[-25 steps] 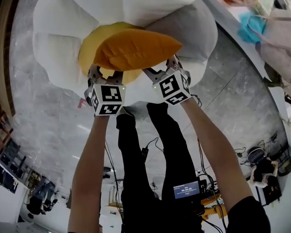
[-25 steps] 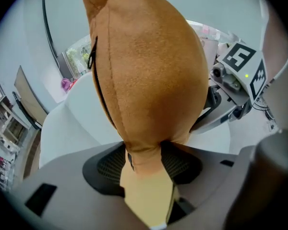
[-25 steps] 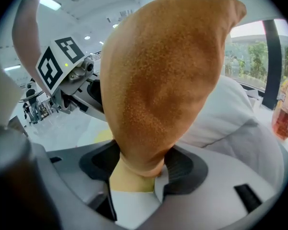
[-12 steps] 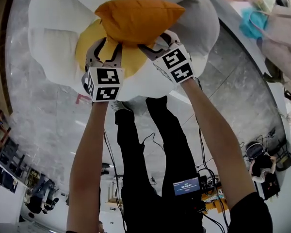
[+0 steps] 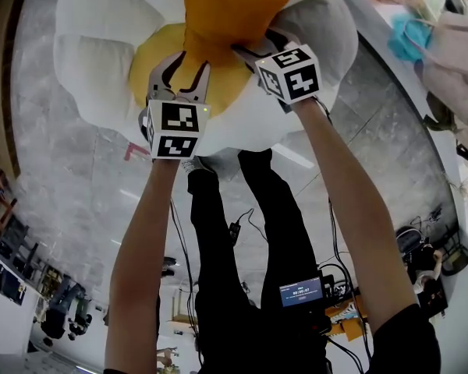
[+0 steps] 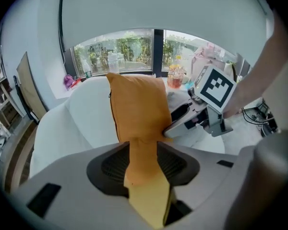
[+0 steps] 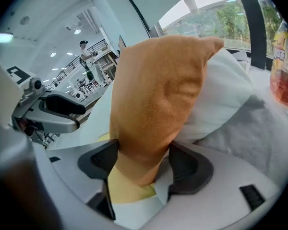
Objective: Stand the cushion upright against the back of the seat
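An orange cushion [image 5: 234,10] stands on edge over the yellow centre [image 5: 152,53] of a white, petal-shaped seat [image 5: 93,68], its top against the white back. My left gripper [image 5: 179,61] holds the cushion's lower left corner; in the left gripper view the fabric [image 6: 137,109] is pinched thin between the pads, and the jaws [image 6: 143,164] are closing. My right gripper [image 5: 253,45] grips the lower right corner; the cushion [image 7: 158,95] fills the gap between its pads [image 7: 141,164], and those jaws are opening.
A ledge behind the seat holds bottles and a juice container [image 6: 175,75]. A turquoise bag [image 5: 405,41] and a grey bag lie at the right. The person's dark legs [image 5: 242,232] stand on the grey tiled floor, with cables nearby.
The cushion went from lying flat across the yellow centre to standing on edge near the seat's back. Both grippers moved toward the back with it, and the right one rolled.
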`<act>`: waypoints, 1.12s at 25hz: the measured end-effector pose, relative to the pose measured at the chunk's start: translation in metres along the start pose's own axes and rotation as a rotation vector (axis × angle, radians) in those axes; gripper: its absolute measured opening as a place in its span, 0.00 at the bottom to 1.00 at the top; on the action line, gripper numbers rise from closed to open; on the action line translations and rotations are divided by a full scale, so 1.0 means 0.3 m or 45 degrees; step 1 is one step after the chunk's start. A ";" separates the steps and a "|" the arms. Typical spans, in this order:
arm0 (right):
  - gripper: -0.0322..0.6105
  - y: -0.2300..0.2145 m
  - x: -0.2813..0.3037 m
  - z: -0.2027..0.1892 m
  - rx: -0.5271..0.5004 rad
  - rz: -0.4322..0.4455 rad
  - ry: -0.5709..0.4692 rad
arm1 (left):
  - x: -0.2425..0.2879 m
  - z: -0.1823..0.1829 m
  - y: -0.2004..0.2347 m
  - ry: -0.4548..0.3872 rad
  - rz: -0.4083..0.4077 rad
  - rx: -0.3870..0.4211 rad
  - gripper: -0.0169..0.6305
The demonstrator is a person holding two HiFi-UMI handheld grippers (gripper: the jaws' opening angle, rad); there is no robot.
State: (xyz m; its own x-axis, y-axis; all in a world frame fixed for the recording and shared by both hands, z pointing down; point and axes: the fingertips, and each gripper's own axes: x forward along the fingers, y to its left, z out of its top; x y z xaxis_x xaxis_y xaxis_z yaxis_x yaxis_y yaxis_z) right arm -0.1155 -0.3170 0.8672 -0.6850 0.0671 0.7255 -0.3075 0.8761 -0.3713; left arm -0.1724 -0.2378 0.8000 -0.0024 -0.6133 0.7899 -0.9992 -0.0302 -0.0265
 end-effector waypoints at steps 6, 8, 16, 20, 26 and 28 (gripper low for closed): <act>0.57 -0.023 -0.042 0.012 -0.017 -0.069 0.026 | -0.044 -0.012 -0.026 0.004 -0.022 0.031 0.30; 0.57 -0.012 -0.067 0.020 -0.032 -0.077 0.029 | -0.069 -0.012 -0.029 0.004 -0.024 0.039 0.30; 0.57 0.072 -0.199 0.043 -0.057 -0.093 0.038 | -0.198 0.009 -0.039 -0.015 -0.023 0.039 0.27; 0.57 0.156 -0.295 0.045 -0.109 -0.077 0.051 | -0.312 0.054 -0.056 -0.047 -0.034 0.074 0.24; 0.55 0.303 -0.478 0.125 -0.154 -0.059 0.025 | -0.557 0.145 -0.058 -0.137 -0.014 0.078 0.17; 0.51 0.370 -0.553 0.165 -0.161 -0.061 0.001 | -0.650 0.163 -0.067 -0.157 -0.023 0.079 0.17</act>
State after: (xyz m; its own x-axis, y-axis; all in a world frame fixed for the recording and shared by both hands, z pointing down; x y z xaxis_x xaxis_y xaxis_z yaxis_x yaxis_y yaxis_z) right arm -0.0686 -0.2544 0.6769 -0.6708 0.0243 0.7412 -0.2541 0.9314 -0.2606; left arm -0.1500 -0.1562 0.6166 0.0243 -0.7044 0.7094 -0.9946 -0.0884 -0.0537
